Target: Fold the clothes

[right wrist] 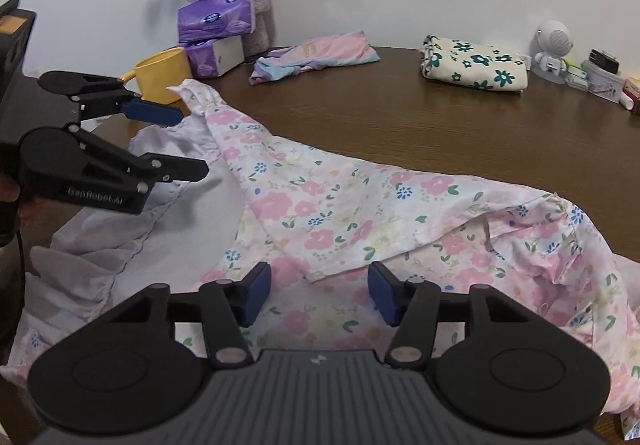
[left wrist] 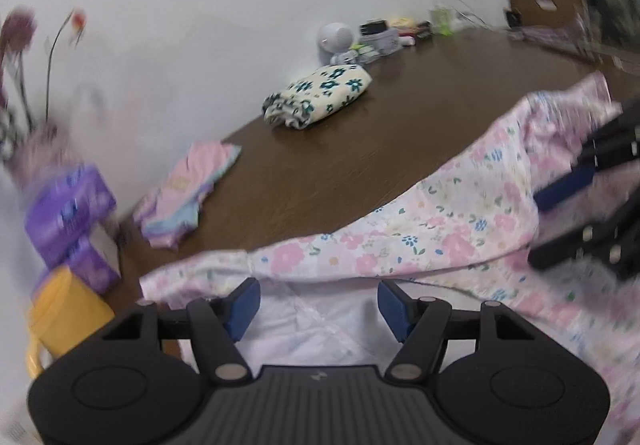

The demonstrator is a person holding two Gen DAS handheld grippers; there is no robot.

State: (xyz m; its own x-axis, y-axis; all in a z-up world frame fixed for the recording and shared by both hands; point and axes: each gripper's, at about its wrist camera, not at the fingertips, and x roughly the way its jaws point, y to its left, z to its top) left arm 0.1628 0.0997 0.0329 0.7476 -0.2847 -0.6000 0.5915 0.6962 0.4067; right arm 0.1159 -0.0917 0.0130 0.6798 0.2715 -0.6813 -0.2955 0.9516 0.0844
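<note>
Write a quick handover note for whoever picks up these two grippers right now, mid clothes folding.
Left gripper: jaws open, over the white lining of the pink floral garment, gripping nothing.
Right gripper: jaws open above the floral fabric, nothing pinched.
The garment lies spread and rumpled at the near edge of the brown table, partly turned over.
Done: the cream flowered piece is folded by the wall.
Left: fold the floral garment; the pink and blue piece looks unfolded.
</note>
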